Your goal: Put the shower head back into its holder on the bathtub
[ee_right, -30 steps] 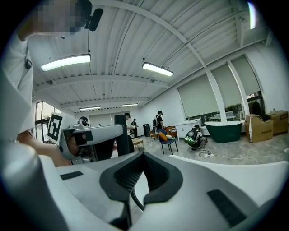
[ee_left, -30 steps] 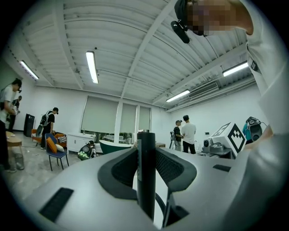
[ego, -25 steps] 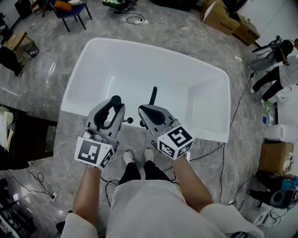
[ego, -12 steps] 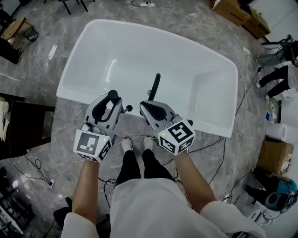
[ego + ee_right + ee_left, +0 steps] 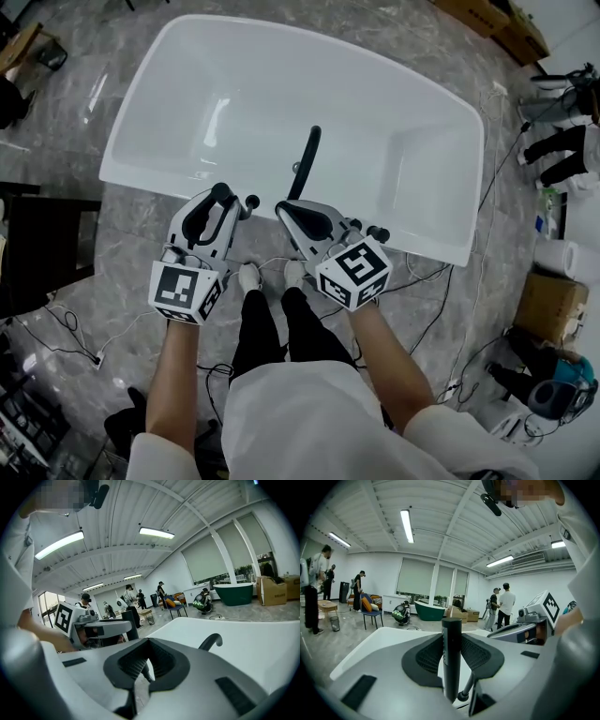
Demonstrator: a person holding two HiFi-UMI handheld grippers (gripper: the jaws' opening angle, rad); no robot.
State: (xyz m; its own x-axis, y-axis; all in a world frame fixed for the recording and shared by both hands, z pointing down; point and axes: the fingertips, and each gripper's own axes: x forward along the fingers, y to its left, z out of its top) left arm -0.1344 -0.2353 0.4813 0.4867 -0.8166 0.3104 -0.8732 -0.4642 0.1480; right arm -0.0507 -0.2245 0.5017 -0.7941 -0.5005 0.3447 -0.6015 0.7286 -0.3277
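Note:
A white bathtub (image 5: pixel 267 94) lies ahead of me, with a black curved spout (image 5: pixel 308 157) rising from its near rim. My left gripper (image 5: pixel 221 199) is shut on the black rod-shaped shower head (image 5: pixel 451 653), which stands upright between the pads. Only its dark top (image 5: pixel 223 192) shows in the head view. A small black knob (image 5: pixel 251 201) sits on the rim just right of that gripper. My right gripper (image 5: pixel 289 212) hovers over the near rim beside the spout (image 5: pixel 210 641). Its jaws stand slightly apart with nothing held. I cannot make out the holder itself.
A second black knob (image 5: pixel 380 232) sits on the rim at the right. Cables (image 5: pixel 448 309) run over the marble floor by the tub. Cardboard boxes (image 5: pixel 551 305) and standing people (image 5: pixel 562 155) are at the right, a dark table (image 5: pixel 37 258) at the left.
Both grippers have sunk toward the tub's near rim, which now lies closer under them. The left one keeps its hold on the shower head.

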